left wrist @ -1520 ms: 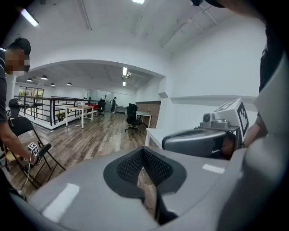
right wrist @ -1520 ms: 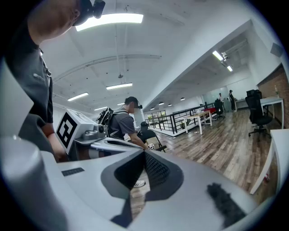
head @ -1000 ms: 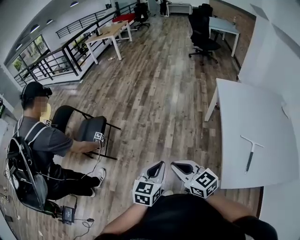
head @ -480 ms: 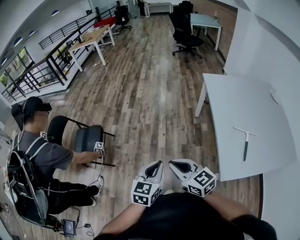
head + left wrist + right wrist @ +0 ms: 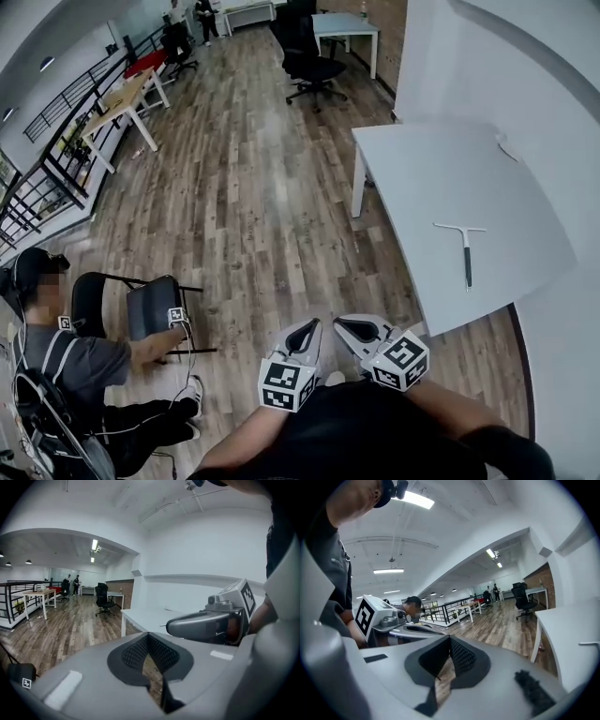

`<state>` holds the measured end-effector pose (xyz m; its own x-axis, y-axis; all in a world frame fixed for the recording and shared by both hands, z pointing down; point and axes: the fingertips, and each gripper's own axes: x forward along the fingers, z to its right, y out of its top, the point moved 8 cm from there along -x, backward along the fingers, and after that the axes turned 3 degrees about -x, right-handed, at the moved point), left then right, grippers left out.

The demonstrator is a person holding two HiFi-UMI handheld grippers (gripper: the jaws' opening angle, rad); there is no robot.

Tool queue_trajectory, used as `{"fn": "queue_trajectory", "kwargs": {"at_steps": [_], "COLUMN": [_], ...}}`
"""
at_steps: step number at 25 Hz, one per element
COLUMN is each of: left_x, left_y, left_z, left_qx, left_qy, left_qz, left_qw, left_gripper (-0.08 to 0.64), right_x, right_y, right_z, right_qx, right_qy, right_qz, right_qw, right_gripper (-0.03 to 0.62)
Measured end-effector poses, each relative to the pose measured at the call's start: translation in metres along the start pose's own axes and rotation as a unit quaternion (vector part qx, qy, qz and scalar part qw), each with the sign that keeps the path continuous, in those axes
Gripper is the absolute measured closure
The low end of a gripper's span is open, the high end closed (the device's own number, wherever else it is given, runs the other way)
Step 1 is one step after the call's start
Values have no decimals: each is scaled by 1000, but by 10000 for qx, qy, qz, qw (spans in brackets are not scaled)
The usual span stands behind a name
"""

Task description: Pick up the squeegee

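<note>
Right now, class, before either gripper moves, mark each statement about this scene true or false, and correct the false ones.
1. The squeegee lies on the white table. True.
2. The right gripper is shut on the squeegee. False: it is shut on nothing and hangs well short of the table.
3. A person sits beside a black chair. True.
4. The left gripper has its jaws wide apart. False: its jaws are together, with nothing between them.
5. The squeegee stands upright on its blade. False: it lies flat on the tabletop.
</note>
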<state>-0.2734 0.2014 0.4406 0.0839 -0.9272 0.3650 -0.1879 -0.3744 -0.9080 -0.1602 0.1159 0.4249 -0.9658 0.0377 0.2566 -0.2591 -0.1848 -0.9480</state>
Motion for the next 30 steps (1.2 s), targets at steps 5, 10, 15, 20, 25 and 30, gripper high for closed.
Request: {"fn": "queue_trajectory", "kwargs": {"at_steps": [5,10,15,20,25,30], "left_x": [18,29,40,52,62,72], "left_y": [4,6,1,-3,-8,-10], "left_z": [11,24,41,66,94,127], "left_qx": [182,304,386,536,642,816], "left_qy": [-529,-997,-1435,-1922,-2324,-2778], "left_qz": [-39,-96,-252,-338,-436,-578], "left_qw": [9984,9945,9886,9793,9695,9554], "left_gripper": [552,552,552,552,552,552], "right_x": [-21,-39,-64,-93,-125,-160], "right_y": [-6,-11,-18,-31,-42,-47], "right_z": [2,-1,0,-6,-11,-14], "right_qx": [140,294,453,638,767,862], "right_qy": [-554,-1036,-1538,-2033,-2490,-2953], "right_qz": [5,8,31,65,111,198], "right_qw": [9984,9942,9871,9770,9654,9513], "right_gripper": [586,586,586,586,586,586]}}
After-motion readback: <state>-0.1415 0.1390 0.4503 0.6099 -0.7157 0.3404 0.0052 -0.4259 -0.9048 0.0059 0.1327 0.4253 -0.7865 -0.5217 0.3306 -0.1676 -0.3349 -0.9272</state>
